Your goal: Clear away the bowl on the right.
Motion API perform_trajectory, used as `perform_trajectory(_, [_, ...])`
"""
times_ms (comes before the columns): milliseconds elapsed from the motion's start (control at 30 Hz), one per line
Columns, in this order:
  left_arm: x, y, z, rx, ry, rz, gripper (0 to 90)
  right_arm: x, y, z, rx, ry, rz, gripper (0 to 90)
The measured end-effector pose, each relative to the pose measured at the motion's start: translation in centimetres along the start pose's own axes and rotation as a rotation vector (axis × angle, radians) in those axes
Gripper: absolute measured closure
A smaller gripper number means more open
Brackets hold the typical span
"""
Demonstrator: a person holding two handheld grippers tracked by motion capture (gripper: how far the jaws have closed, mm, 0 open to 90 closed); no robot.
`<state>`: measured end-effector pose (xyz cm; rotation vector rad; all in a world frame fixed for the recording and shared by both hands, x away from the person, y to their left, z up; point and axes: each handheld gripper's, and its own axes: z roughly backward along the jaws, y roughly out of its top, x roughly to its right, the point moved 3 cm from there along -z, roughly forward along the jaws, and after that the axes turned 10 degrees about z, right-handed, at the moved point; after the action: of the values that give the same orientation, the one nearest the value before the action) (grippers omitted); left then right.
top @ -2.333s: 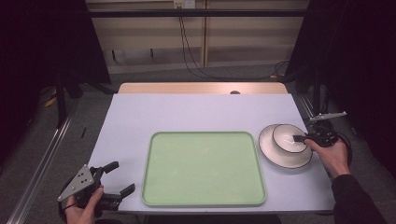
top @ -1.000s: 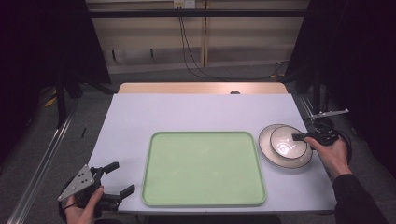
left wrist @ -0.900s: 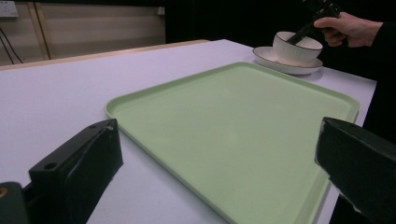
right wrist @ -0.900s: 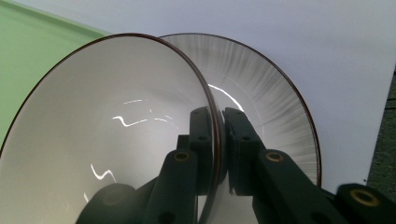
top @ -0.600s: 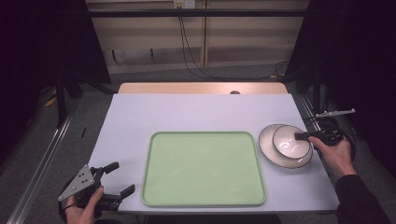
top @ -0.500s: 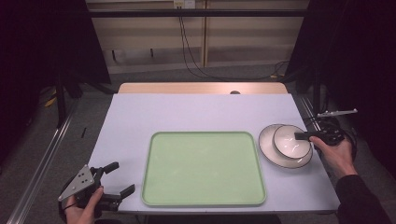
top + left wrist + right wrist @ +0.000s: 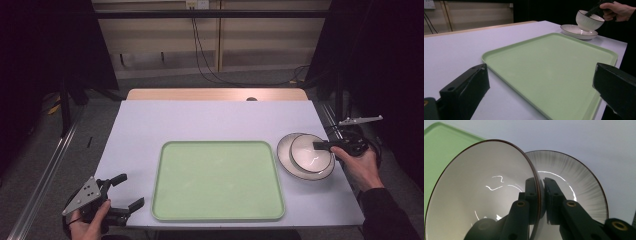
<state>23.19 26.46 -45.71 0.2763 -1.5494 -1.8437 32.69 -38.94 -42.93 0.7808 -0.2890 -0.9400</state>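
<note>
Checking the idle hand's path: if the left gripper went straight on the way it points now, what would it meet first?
Probably the green tray: the open left gripper points across its near rim. The bowl and plate lie farther on.

A green tray (image 7: 217,180) lies at the middle of the white table (image 7: 210,120), close to its near edge. By the right edge a white bowl (image 7: 307,155) sits over a dark-rimmed plate (image 7: 295,170). The right gripper (image 7: 322,146) reaches in over the bowl's right rim. The left gripper (image 7: 129,191) hangs off the near left corner, jaws spread.
</note>
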Motion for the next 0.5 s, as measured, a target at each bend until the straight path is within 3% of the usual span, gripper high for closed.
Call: perform_trajectory(500, [-0.2,0.0,0.1,-0.011,-0.002,-0.011,0.6,-1.9,1.2,-0.5,0.002,0.052,0.038,82.1])
